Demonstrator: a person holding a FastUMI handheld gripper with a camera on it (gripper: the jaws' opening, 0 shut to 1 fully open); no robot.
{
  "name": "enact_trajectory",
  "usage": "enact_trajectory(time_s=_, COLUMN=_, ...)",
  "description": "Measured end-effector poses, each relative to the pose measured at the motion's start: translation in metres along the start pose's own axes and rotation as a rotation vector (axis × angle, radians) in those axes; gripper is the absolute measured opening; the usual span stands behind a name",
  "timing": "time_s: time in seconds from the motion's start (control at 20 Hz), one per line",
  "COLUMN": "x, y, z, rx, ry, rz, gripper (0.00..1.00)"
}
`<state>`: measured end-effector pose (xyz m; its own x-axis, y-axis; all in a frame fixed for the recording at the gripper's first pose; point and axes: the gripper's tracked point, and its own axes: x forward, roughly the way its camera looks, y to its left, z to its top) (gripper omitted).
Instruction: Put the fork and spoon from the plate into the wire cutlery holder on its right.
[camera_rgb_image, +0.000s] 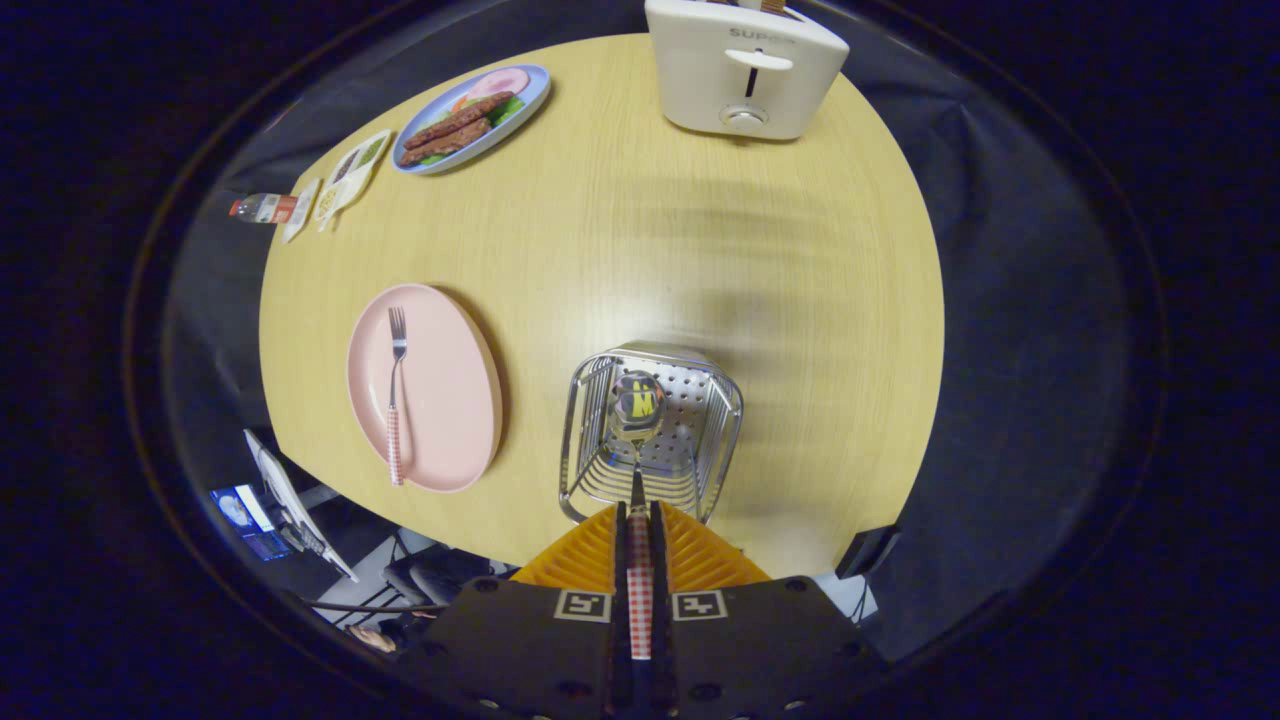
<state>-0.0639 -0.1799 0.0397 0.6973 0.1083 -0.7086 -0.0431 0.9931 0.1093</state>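
My gripper (638, 512) is shut on the spoon's red-checked handle (639, 600), which runs back between the two fingers. The spoon's shiny bowl (637, 405) hangs ahead of the fingertips, over the open top of the wire cutlery holder (722, 405). That holder stands on the wooden table just beyond my fingers, to the right of the pink plate (445, 385). On the plate lies the fork (395, 400), tines pointing away, its handle red-checked like the spoon's.
A white toaster (745, 65) stands at the table's far edge. At the far left sit a blue plate of food (470, 120), sauce packets (350, 175) and a small bottle (265, 208). A tablet on a stand (290, 505) is below the table's near-left edge.
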Motion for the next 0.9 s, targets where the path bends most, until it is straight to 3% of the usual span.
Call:
enact_trajectory(time_s=0.45, x=-0.008, y=-0.001, z=0.008, rx=0.021, ry=-0.085, rz=-0.015, gripper=0.09)
enact_trajectory(time_s=0.6, x=-0.019, y=0.000, z=0.011, rx=0.021, ry=-0.164, rz=-0.006, gripper=0.20)
enact_trajectory(time_s=0.7, x=-0.027, y=0.005, z=0.011, rx=0.013, ry=-0.221, rz=0.007, gripper=0.31)
enact_trajectory(time_s=0.75, x=-0.031, y=0.008, z=0.010, rx=0.006, ry=-0.246, rz=0.012, gripper=0.44)
enact_trajectory(time_s=0.9, x=-0.039, y=0.023, z=0.008, rx=0.006, ry=-0.320, rz=0.031, gripper=0.57)
